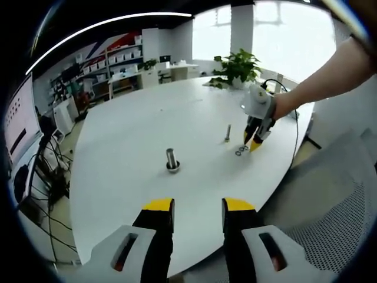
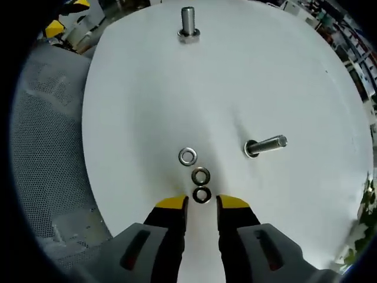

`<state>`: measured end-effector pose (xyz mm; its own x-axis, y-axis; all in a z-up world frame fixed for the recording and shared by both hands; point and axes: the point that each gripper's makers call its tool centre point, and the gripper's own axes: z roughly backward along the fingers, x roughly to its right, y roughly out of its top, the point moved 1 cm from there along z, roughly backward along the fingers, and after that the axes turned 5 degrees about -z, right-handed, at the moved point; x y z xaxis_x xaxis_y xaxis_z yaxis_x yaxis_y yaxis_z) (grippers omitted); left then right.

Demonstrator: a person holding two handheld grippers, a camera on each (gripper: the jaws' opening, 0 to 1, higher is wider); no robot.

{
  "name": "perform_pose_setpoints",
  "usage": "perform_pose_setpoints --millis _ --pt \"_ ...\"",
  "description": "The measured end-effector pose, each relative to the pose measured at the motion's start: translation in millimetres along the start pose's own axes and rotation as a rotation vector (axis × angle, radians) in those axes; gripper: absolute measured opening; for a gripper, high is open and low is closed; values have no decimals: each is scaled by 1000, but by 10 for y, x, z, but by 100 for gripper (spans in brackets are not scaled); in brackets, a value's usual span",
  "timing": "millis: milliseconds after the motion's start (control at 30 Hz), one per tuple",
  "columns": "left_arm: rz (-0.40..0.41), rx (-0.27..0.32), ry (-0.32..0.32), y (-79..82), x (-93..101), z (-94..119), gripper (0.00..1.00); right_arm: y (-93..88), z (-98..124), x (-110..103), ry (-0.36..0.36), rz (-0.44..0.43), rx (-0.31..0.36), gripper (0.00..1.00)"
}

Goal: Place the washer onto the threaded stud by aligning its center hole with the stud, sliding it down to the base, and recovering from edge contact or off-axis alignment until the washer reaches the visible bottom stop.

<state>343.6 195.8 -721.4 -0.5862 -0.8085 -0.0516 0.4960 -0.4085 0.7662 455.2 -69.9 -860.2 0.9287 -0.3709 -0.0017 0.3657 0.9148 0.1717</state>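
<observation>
Between parted right gripper (image 2: 201,203) tips: nearest washer (image 2: 201,194) (on table (image 2: 135,106)).

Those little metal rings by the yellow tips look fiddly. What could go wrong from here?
Three washers lie in a tight row, touching or nearly so, just ahead of the right gripper, whose jaws stand open. Closing there might catch two rings, or knock the others away. They also lie flat on the white table, so the tips could slip off a thin edge. And the nearest threaded stud is slim; a tilted washer might snag on its top or threads.
</observation>
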Motion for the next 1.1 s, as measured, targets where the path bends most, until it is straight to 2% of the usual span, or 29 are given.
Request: perform_pose_setpoints --millis 167,400,533,633,767,933,1100 --pt "5 2 3 0 -6 2 30 34 -8 33 -2 9 4 16" --pt "2 -2 0 -2 3 -1 30 50 -15 35 3 10 -47 15" --pt "1 -2 1 -4 1 -3 30 53 -24 32 -19 -3 -112 15" --pt "1 -2 3 -3 -1 -1 30 54 -28 9 -50 28 -179 15" --pt "0 -2 6 -4 -6 3 30 66 -30 26 -49 18 -192 15" --pt "0 -3 10 -6 -14 6 30 42 -3 13 -47 -13 -156 15" --pt "2 -2 12 -6 -17 10 30 26 6 15 -66 -47 -51 14"
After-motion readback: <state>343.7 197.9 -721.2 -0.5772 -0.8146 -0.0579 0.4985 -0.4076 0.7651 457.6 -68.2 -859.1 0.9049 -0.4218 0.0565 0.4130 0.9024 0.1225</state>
